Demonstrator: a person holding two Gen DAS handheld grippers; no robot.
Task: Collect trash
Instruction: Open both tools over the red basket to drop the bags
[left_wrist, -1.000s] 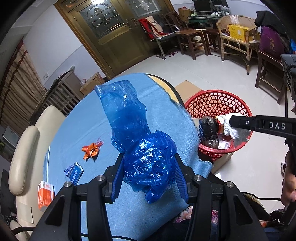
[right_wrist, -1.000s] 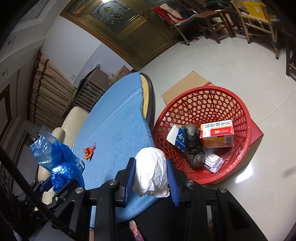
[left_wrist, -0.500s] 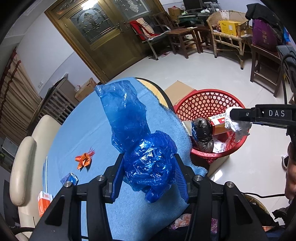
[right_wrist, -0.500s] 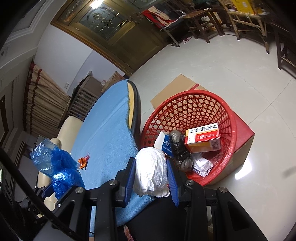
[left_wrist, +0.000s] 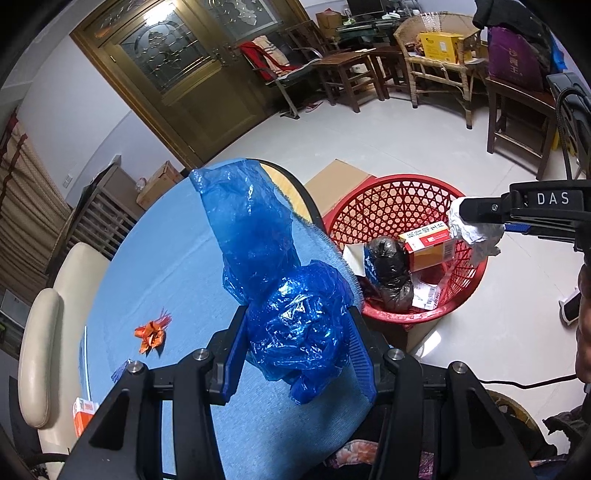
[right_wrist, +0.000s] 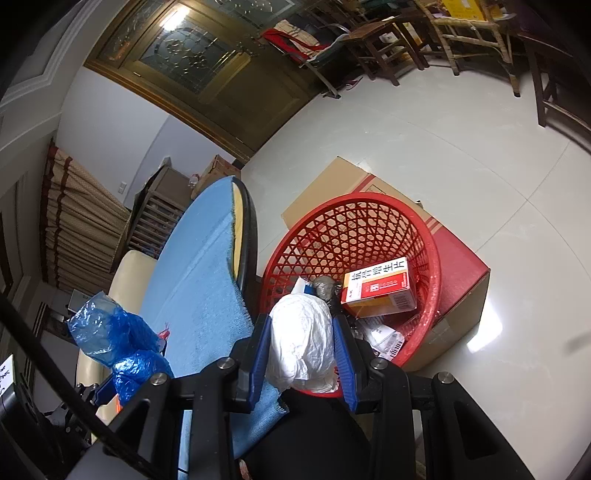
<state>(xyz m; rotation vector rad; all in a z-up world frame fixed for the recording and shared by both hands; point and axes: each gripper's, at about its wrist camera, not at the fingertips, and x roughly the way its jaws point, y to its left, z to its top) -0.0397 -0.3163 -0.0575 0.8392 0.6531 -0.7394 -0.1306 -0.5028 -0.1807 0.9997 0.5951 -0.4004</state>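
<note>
My left gripper (left_wrist: 297, 345) is shut on a crumpled blue plastic bag (left_wrist: 291, 325) and holds it above the blue-clothed round table (left_wrist: 173, 266). My right gripper (right_wrist: 301, 349) is shut on a white crumpled wad (right_wrist: 301, 341) and holds it over the near rim of the red mesh basket (right_wrist: 369, 221); the wad also shows in the left wrist view (left_wrist: 469, 229) above the basket (left_wrist: 391, 199). The basket holds an orange-and-white box (right_wrist: 380, 288), a black bag (left_wrist: 388, 269) and paper scraps.
On the table lie an orange wrapper (left_wrist: 151, 330), a blue packet (left_wrist: 120, 371) and an orange box (left_wrist: 83, 417). The basket stands on a cardboard box (right_wrist: 454, 273) on the tiled floor. A cream chair (left_wrist: 40, 343) is at the left; wooden chairs stand at the back.
The right gripper with the white wad has moved from over the table edge to over the basket's rim. The left gripper still holds the blue bag and has shifted slightly toward the basket.
</note>
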